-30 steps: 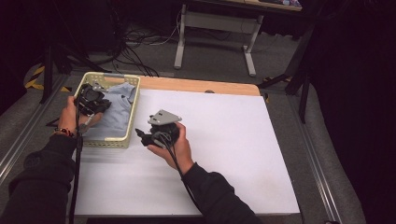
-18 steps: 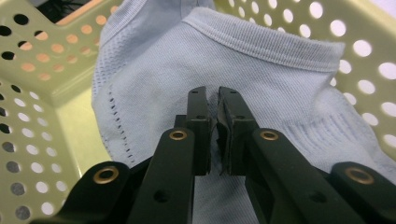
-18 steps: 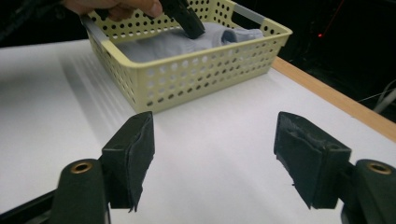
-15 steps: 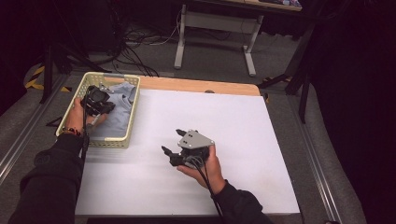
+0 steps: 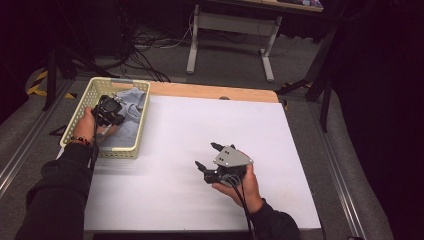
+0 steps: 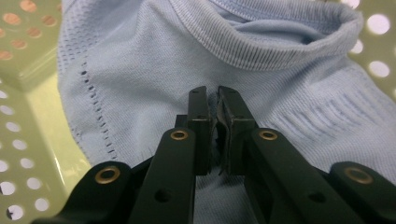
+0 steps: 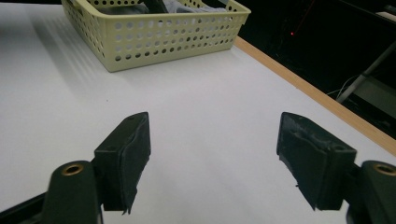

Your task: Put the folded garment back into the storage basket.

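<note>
With its jaws pinched on a fold of the light-blue sock (image 6: 140,88) lying in the yellow basket (image 5: 131,150), the left gripper (image 5: 111,111) seems ready to lift it out toward the white table (image 5: 180,125), where the right gripper (image 5: 209,156), empty, has just been opening.

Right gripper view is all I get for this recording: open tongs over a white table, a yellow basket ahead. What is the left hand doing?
Observer: The left tongs are down inside the basket, shut on a light blue knit garment.
Operator: How much cloth do they have?
Observer: A thin pinch, just below the ribbed band.
Operator: And where do my tongs sit overall?
Observer: In the high view the right tongs, which have just been opening with nothing between them, are over the bare table, well to the right of the basket, which stands at the far left corner.
</note>
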`<move>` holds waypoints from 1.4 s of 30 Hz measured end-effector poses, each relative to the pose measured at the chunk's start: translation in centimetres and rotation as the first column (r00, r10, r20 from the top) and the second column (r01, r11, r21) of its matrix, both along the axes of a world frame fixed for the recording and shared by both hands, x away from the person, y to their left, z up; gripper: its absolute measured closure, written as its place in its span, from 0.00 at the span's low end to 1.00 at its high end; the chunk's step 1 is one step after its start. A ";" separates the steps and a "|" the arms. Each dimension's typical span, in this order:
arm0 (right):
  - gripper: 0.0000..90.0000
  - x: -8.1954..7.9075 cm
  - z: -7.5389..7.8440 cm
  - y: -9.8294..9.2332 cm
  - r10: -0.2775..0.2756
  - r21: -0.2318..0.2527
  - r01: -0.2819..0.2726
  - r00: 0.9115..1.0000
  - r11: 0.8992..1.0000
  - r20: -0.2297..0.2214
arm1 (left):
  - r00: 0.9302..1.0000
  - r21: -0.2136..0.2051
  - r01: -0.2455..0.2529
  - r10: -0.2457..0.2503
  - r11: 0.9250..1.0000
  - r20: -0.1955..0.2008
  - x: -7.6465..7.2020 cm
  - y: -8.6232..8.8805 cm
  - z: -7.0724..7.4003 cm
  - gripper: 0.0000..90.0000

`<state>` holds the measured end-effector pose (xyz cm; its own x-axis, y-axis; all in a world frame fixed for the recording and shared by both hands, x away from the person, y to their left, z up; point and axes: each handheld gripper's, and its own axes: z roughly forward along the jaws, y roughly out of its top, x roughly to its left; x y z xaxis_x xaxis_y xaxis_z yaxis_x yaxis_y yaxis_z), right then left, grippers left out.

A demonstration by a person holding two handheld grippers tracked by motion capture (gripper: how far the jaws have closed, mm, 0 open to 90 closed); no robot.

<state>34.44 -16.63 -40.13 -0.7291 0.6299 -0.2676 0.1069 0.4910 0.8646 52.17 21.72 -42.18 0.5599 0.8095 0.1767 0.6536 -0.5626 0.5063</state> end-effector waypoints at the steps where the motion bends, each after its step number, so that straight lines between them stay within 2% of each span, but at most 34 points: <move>1: 0.30 -0.1 0.1 -0.2 0.000 -0.003 0.000 1.000 1.000 0.000 | 1.000 -0.001 -0.002 0.002 1.000 -0.004 0.0 0.0 -0.1 0.94; 9: 0.28 -0.7 -0.2 -1.9 -0.013 -0.016 0.013 1.000 1.000 0.006 | 0.999 0.028 0.015 -0.013 1.000 -0.044 0.2 -0.3 -0.5 0.95; 12: 0.27 -1.0 -0.7 -2.8 -0.005 -0.032 0.006 1.000 0.999 0.027 | 0.999 0.022 0.012 -0.011 1.000 -0.051 0.3 -0.3 -0.6 0.96; 16: 0.25 -1.3 -1.3 -4.3 -0.016 -0.012 0.016 0.999 1.000 0.032 | 0.999 0.022 0.013 -0.012 1.000 -0.051 0.3 -0.3 -0.7 0.96; 19: 0.23 -1.8 -1.4 -5.2 -0.034 -0.022 0.036 0.996 0.999 0.077 | 0.999 0.023 0.014 -0.013 1.000 -0.051 0.3 -0.3 -0.7 0.96; 23: 0.21 -2.2 -1.5 -6.7 -0.039 0.019 0.037 0.995 0.999 0.092 | 0.999 0.031 0.017 -0.015 0.999 -0.049 0.3 -0.4 -0.6 0.96; 26: 0.19 -2.5 -1.8 -7.3 -0.064 0.004 0.064 0.993 0.998 0.100 | 0.998 0.055 0.027 -0.025 0.998 -0.050 0.2 -0.5 -0.5 0.96; 32: 0.19 -3.3 -2.7 -8.4 -0.086 -0.009 0.087 0.993 0.996 0.085 | 0.999 0.077 0.028 -0.026 0.997 -0.027 0.1 -0.7 0.0 0.96; 38: 0.17 -3.3 -2.9 -9.1 -0.117 0.024 0.115 0.991 0.993 0.064 | 0.999 0.048 0.010 -0.012 0.999 0.031 -0.4 -0.4 0.9 0.95; 42: 0.17 -3.2 -2.9 -9.1 -0.124 0.029 0.122 0.990 0.992 0.064 | 0.998 0.045 0.011 -0.013 0.999 0.058 -0.8 -0.4 1.5 0.95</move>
<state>31.27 -25.75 -43.03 -0.6271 0.7207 -0.2954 0.1073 0.4555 0.8837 51.35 21.37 -40.67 0.5573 0.7933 0.2451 0.6166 -0.5931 0.5178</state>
